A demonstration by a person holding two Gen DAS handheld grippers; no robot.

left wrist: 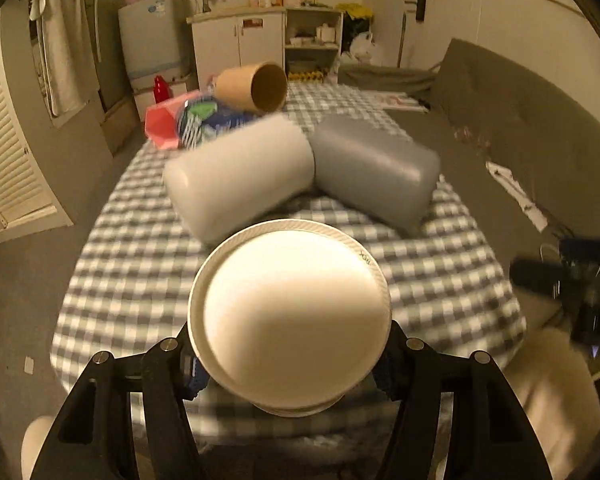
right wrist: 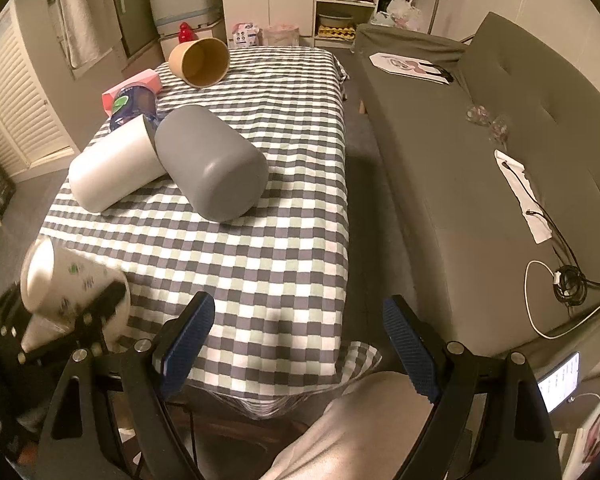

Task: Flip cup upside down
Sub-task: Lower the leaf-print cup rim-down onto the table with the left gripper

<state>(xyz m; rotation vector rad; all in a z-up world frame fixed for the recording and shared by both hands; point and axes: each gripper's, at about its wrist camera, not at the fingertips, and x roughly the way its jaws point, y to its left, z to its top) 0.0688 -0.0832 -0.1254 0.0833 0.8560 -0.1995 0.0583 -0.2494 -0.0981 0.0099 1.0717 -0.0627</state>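
My left gripper [left wrist: 290,364] is shut on a white paper cup [left wrist: 290,312], held above the near end of the checkered table [left wrist: 140,280]; the cup's round base faces the camera. In the right wrist view the same cup [right wrist: 56,284] shows at the left, tilted, with small green prints on its side and the left gripper clamped around it. My right gripper [right wrist: 298,344] is open and empty over the table's near right edge.
A white cup [right wrist: 112,164] and a grey cup [right wrist: 212,160] lie on their sides mid-table, touching. A brown paper cup [right wrist: 200,60] lies at the far end beside a pink box [right wrist: 132,84] and a blue packet [right wrist: 134,104]. A grey sofa [right wrist: 480,160] runs along the right.
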